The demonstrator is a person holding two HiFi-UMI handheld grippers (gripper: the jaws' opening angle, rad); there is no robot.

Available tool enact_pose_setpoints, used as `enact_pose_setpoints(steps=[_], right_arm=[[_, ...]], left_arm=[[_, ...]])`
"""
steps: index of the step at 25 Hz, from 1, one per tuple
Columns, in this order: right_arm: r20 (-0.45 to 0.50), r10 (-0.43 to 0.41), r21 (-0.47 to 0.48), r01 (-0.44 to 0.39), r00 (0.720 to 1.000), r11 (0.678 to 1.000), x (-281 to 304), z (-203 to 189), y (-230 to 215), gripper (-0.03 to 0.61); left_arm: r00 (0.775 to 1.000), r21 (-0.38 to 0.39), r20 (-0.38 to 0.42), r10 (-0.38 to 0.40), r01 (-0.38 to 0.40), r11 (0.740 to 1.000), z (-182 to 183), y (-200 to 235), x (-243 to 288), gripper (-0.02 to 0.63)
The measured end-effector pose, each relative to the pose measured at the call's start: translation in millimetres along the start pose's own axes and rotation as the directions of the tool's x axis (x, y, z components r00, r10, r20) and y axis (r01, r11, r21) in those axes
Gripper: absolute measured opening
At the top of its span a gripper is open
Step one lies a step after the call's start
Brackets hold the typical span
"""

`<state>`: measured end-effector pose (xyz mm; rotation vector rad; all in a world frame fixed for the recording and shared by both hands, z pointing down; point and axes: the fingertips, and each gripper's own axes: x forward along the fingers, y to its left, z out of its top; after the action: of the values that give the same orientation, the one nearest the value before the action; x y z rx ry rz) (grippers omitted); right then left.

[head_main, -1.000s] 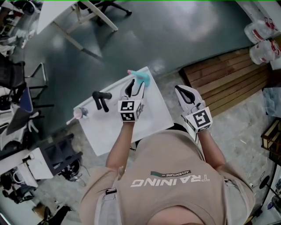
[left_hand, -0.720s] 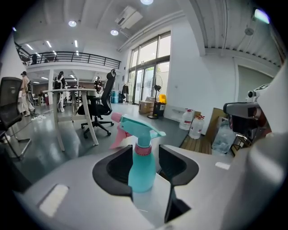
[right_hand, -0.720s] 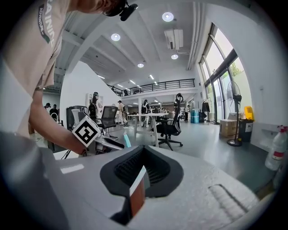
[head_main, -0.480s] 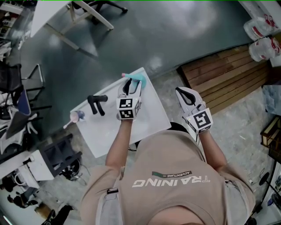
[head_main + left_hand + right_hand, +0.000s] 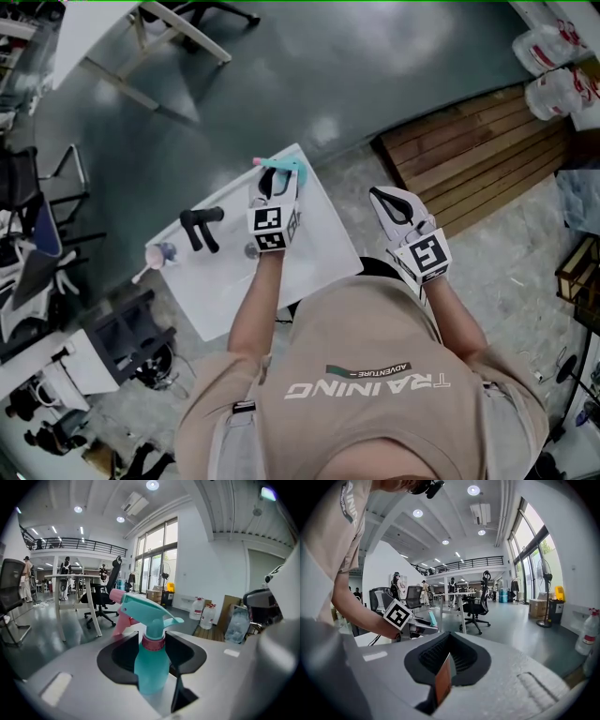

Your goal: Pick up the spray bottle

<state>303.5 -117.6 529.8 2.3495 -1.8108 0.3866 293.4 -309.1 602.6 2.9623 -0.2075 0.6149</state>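
The spray bottle point(image 5: 152, 665) is teal with a pink collar and a pink trigger. It stands upright between the jaws of my left gripper point(image 5: 154, 677), which is shut on its body. In the head view the left gripper point(image 5: 275, 184) is over the far corner of the white table point(image 5: 319, 248), with the bottle's head point(image 5: 285, 167) poking out beyond it. Whether the bottle rests on the table or hangs above it I cannot tell. My right gripper point(image 5: 386, 199) is off the table's right side, shut and empty point(image 5: 446, 667).
On the table's left part lie a black handled tool point(image 5: 200, 226) and a small pink-capped item point(image 5: 159, 255). A wooden pallet point(image 5: 478, 164) lies on the floor to the right. Desks and office chairs point(image 5: 477, 606) stand further off.
The left gripper has stayed shut on the bottle and crept slightly toward the table's far corner. The right gripper has held its place.
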Motion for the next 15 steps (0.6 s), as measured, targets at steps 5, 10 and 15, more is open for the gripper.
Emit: enact_pose_setpoints(steps=[5, 10, 15], right_arm=[[-0.005, 0.000, -0.006, 0.000, 1.000, 1.000, 0.4, -0.8, -0.3, 0.003], [-0.011, 0.001, -0.004, -0.001, 1.000, 1.000, -0.8, -4.3, -0.1, 0.003], [-0.012, 0.004, 0.000, -0.004, 1.000, 1.000, -1.2, -6.7, 4.5, 0.002]], left_arm=[[0.999, 0.037, 0.042, 0.014, -0.015, 0.999, 5.2, -2.2, 0.0, 0.181], [0.998, 0.060, 0.059, 0.021, -0.025, 0.998, 10.4, -3.1, -3.1, 0.156], [0.997, 0.068, 0.067, 0.028, -0.033, 0.997, 9.9, -2.8, -8.0, 0.152]])
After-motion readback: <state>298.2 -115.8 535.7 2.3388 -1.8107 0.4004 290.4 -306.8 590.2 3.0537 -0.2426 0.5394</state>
